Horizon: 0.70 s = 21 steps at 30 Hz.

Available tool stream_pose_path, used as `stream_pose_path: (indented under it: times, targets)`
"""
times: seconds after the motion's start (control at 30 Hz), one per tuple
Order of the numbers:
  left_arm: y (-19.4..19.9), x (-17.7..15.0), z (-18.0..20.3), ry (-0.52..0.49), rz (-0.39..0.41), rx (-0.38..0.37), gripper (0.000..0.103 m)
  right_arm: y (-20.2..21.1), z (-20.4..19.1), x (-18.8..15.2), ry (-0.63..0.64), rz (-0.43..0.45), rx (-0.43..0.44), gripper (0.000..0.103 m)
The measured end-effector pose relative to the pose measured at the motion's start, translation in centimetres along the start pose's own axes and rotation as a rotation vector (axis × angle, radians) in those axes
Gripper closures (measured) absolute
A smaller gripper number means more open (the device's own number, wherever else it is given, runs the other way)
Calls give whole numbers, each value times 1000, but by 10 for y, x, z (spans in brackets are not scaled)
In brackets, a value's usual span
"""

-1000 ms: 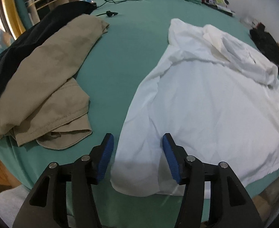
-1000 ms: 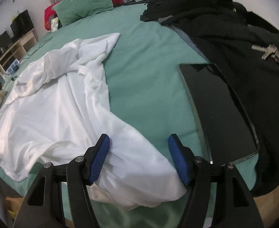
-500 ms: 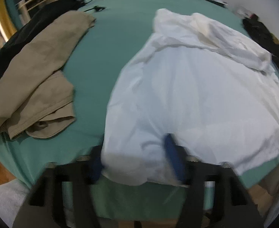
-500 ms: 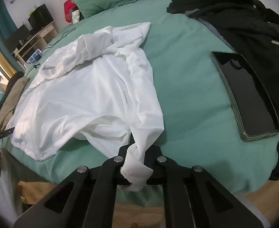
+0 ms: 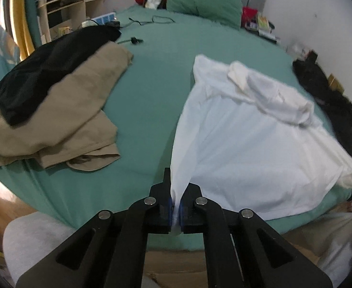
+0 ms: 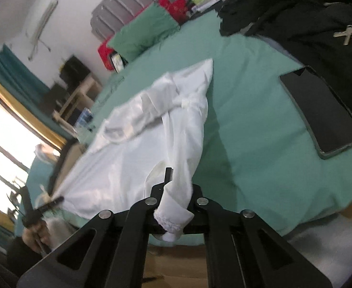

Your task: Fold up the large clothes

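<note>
both grippers, wide apart a second ago, are now clamped on the white shirt (image 5: 248,148). left gripper (image 5: 175,210) pinches a hem corner at lower centre; right gripper (image 6: 173,218) holds a bunched corner, lower centre of its view. the shirt lies mid-frame on the green bed (image 5: 152,72), near edge lifted and taut. judgement: grasp complete, first fold can begin.
</note>
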<state>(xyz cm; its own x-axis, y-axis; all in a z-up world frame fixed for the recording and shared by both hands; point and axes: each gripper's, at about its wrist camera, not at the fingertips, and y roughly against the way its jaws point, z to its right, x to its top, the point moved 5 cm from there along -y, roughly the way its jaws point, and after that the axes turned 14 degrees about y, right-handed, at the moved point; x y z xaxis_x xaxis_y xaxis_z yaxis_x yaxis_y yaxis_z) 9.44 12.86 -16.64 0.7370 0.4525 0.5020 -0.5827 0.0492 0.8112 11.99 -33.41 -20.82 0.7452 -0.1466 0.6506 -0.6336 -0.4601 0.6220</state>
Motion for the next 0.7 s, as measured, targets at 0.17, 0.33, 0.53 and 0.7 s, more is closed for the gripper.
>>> stream_pose_path:
  times: [0.17, 0.33, 0.53, 0.7]
  targets:
    - [17, 12, -5, 65, -9, -65, 98, 22, -8, 0, 3, 30, -7, 98]
    - [36, 16, -4, 66, 8, -96, 98, 42, -13, -1, 4, 40, -16, 98]
    - [57, 16, -12, 100, 19, -124, 98, 57, -17, 2, 9, 38, -36, 98]
    - [65, 29, -12, 132, 65, -157, 98, 63, -11, 22, -22, 77, -27, 98]
